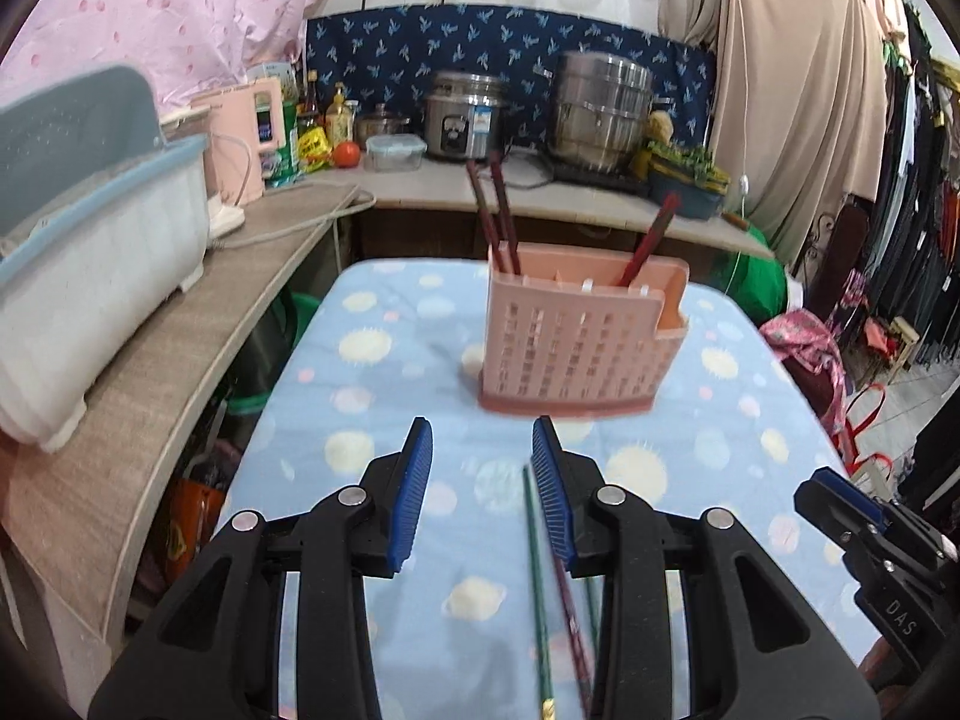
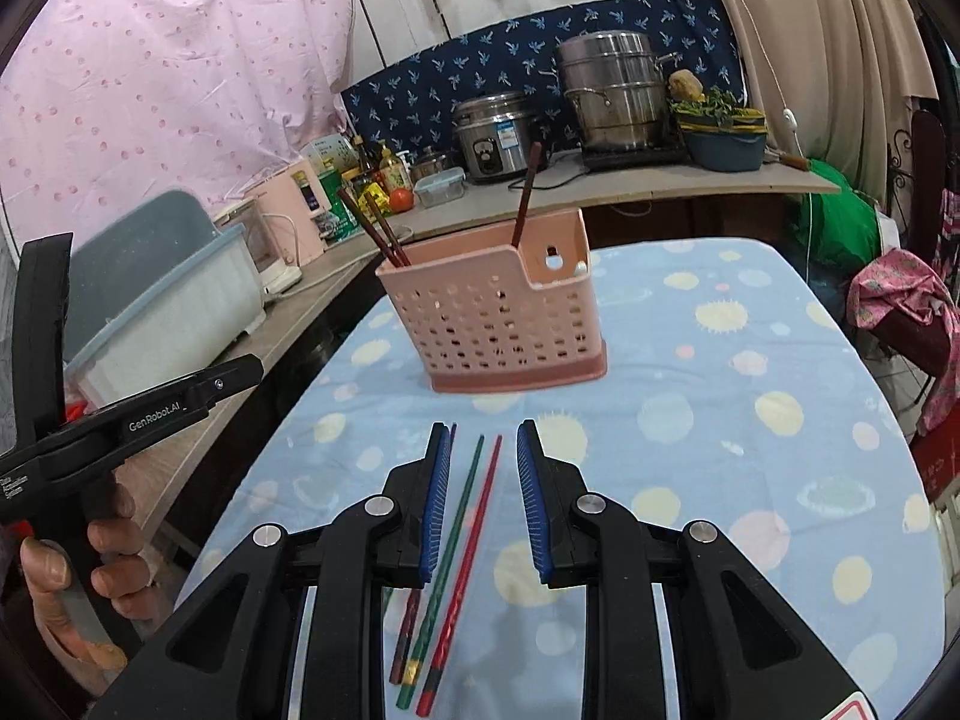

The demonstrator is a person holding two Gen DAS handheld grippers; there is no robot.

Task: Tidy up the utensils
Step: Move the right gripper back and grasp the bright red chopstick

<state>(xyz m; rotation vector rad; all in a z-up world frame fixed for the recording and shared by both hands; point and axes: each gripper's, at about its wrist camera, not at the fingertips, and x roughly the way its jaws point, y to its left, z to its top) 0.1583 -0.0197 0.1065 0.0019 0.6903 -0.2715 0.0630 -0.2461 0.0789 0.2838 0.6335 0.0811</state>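
Observation:
A pink slotted utensil holder [image 1: 579, 336] [image 2: 498, 315] stands on the blue spotted tablecloth. Dark red chopsticks [image 1: 495, 210] [image 2: 375, 231] stand in one end and another [image 1: 651, 237] [image 2: 527, 192] in the other. Three loose chopsticks lie on the cloth: a green one [image 2: 447, 558] [image 1: 537, 588], a red one [image 2: 474, 558] and a dark one [image 2: 414, 612] [image 1: 570, 612]. My right gripper [image 2: 483, 438] is open, straddling the loose chopsticks just above them. My left gripper [image 1: 483, 438] is open and empty, with the chopsticks by its right finger.
A wooden counter [image 1: 198, 324] runs along the left with a white-and-blue dish rack [image 1: 90, 276]. The back counter holds a rice cooker [image 1: 465, 117], a steel steamer pot [image 1: 603, 105], bottles and a tomato. The other gripper appears at each view's edge [image 1: 876, 534] [image 2: 120, 414].

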